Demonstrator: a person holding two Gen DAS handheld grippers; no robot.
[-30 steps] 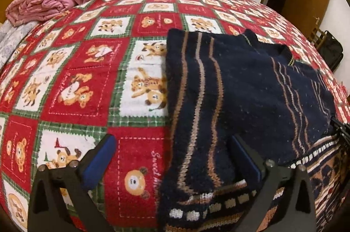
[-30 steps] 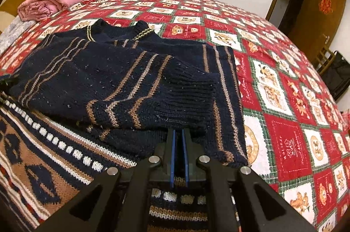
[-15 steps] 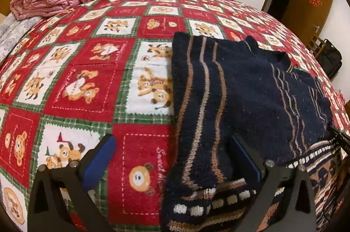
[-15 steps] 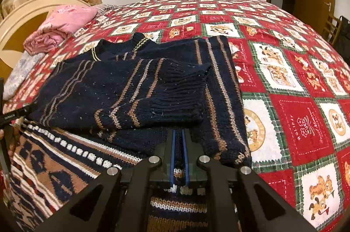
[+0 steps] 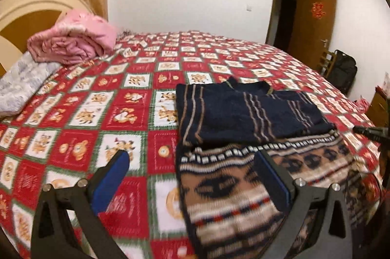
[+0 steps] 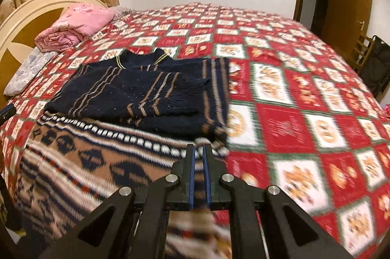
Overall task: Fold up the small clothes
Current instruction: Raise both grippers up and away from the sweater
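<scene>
My right gripper point(image 6: 198, 154) has its blue pads nearly together. A second ago they sat low against the sweater's hem band. Now they're lifted and pulled back, and I see patterned knit in the thin slit between them but can't tell whether it's pinched or just lies behind, so closed, grip on cloth unclear. My left gripper point(image 5: 192, 176) has its jaws spread wide and nothing between them. It was down at the sweater's left edge before; now it's raised and backed off, with the whole bed in view.

The sweater point(image 6: 136, 98) lies on the bed point(image 6: 292, 127) toward my near edge, left of the middle. Both sleeves are folded across the navy chest, collar pointing to the far edge, and the brown patterned lower half point(image 5: 243, 188) runs down toward me. The blur in both views fits hands on the move.

My read: the sleeve folds are done and both grippers have backed away from that step. What's left is the bottom-to-collar fold. That needs both hem corners picked up at the near edge and carried over the sleeves. The left one is open and ready for that. The right one has to open first or already holds the hem.

A pink quilt point(image 5: 73, 44) sits by the headboard point(image 5: 26, 5) at the far left corner, well apart. A door point(image 5: 309, 22) stands open at far right.
</scene>
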